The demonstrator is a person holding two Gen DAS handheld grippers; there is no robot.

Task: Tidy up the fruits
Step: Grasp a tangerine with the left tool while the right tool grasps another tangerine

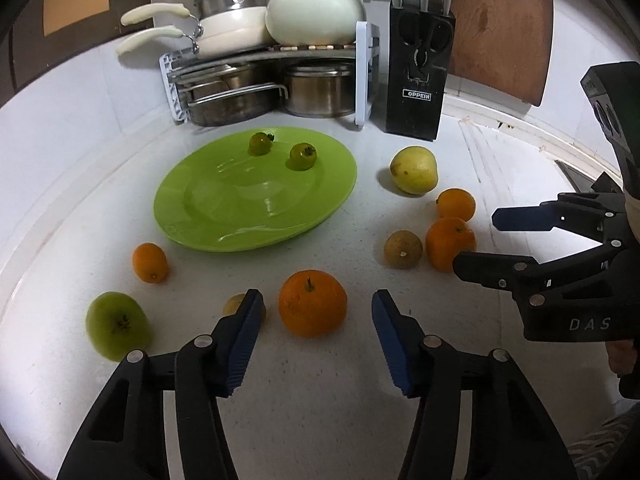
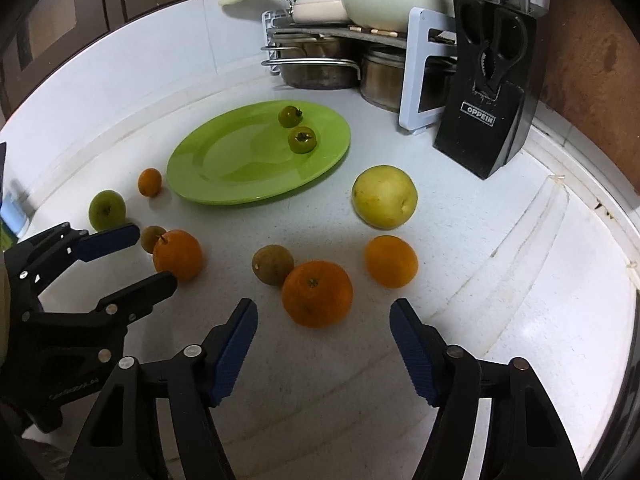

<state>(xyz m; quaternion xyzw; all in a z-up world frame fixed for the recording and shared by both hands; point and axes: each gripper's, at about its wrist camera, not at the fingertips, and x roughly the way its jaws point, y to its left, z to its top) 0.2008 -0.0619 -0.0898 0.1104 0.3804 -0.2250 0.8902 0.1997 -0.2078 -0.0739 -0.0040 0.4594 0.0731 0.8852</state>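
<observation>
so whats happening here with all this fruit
A person is sorting fruit on a white counter with a pair of tongs in each hand. Both are open and empty: the left tongs frame an orange, and the right tongs face another orange. Only two small green fruits sit on the green plate; the rest lie loose around it.

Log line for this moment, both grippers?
left gripper: open | right gripper: open | green plate: two small green fruits | rest on counter
</observation>
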